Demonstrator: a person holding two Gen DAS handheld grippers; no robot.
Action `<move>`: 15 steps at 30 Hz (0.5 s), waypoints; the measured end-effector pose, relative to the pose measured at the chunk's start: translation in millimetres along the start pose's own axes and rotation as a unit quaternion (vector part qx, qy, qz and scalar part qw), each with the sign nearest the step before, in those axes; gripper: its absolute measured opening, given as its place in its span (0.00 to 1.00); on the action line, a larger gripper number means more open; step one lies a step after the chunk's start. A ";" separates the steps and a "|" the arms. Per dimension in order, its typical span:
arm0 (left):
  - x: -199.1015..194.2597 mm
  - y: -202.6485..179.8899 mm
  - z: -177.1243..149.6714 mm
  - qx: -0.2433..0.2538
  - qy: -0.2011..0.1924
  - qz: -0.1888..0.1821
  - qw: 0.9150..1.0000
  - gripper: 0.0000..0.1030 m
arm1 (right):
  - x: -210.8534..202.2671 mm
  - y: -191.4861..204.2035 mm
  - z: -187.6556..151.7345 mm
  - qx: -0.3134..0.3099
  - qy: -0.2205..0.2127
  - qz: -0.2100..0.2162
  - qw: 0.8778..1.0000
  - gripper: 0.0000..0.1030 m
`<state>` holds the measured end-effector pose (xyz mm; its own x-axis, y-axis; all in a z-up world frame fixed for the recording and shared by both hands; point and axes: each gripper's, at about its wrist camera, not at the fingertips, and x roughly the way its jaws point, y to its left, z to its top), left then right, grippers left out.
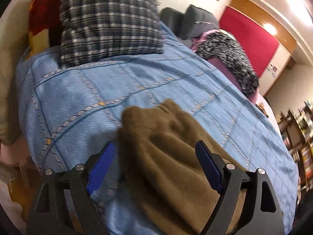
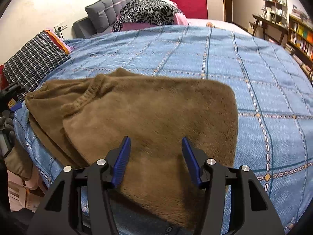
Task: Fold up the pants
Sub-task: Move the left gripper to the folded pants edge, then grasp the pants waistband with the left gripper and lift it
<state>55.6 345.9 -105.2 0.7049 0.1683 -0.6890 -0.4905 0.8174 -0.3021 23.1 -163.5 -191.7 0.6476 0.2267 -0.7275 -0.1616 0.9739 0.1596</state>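
Brown fleece pants (image 2: 152, 107) lie folded on the blue bedspread (image 2: 215, 58), with the elastic waistband (image 2: 84, 98) bunched toward the left. My right gripper (image 2: 156, 138) hovers just over the near part of the pants with its blue pads apart and nothing pinched between them. In the left wrist view the pants (image 1: 172, 168) run from the middle toward the lower right. My left gripper (image 1: 155, 144) stands wide open above them. Its right finger is over the fabric and its left finger over the bedspread (image 1: 117, 82). That view is blurred.
A plaid pillow (image 2: 35, 62) lies at the bed's left end, with a leopard-print throw (image 2: 148, 11) and a grey cushion (image 2: 109, 9) at the far side. Bookshelves (image 2: 301, 37) and a desk stand beyond the bed on the right. The near bed edge drops off at lower left.
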 end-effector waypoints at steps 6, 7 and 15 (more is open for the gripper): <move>32.2 28.5 2.4 -0.046 0.040 -0.008 0.998 0.82 | -3.8 8.4 8.5 0.000 -0.010 0.000 1.000 0.54; 37.0 33.4 2.9 -0.055 0.046 -0.011 0.997 0.82 | -3.3 8.9 9.1 0.000 -0.009 -0.001 1.000 0.54; 58.9 43.8 4.4 -0.079 0.073 -0.051 0.993 0.83 | 1.7 9.4 10.2 0.008 -0.004 -0.003 1.000 0.54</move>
<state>77.9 394.1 -156.1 0.6792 -0.0020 -0.7340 -0.5024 0.7277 -0.4669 30.2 -153.8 -184.6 0.6552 0.2201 -0.7227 -0.1457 0.9755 0.1650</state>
